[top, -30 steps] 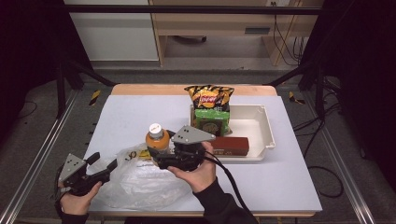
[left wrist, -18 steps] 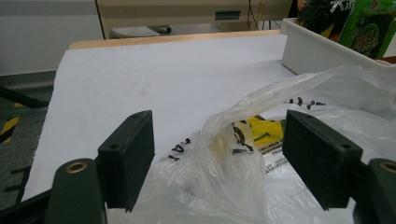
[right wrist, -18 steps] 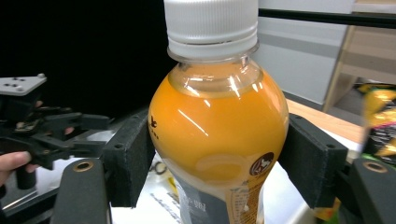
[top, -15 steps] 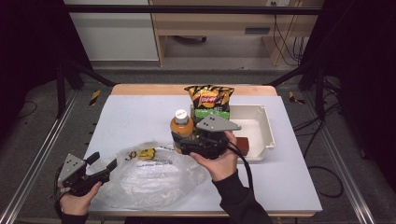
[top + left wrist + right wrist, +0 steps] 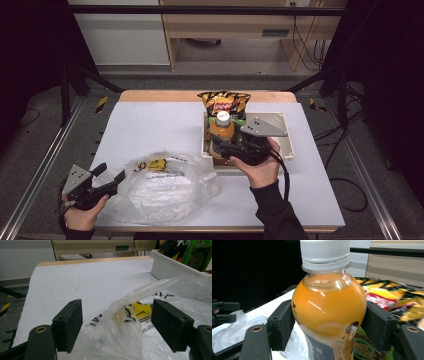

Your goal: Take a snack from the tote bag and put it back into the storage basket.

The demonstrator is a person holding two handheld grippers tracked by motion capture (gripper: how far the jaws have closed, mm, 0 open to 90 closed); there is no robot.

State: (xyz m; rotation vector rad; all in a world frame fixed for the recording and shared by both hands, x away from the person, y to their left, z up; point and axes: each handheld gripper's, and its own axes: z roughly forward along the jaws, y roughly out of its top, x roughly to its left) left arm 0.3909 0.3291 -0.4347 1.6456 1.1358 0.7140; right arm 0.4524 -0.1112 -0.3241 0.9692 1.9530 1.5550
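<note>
Tray crowded; table far-left open.

Lab test bay, metal-framed table, dark curtains, floor cables

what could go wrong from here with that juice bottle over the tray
The white plastic tray already holds a yellow-and-black chip bag and a green packet, so the orange juice bottle with the white cap held in the right gripper may land on them and tip. The jaws press its rounded, glossy body, so it might slip.
</note>
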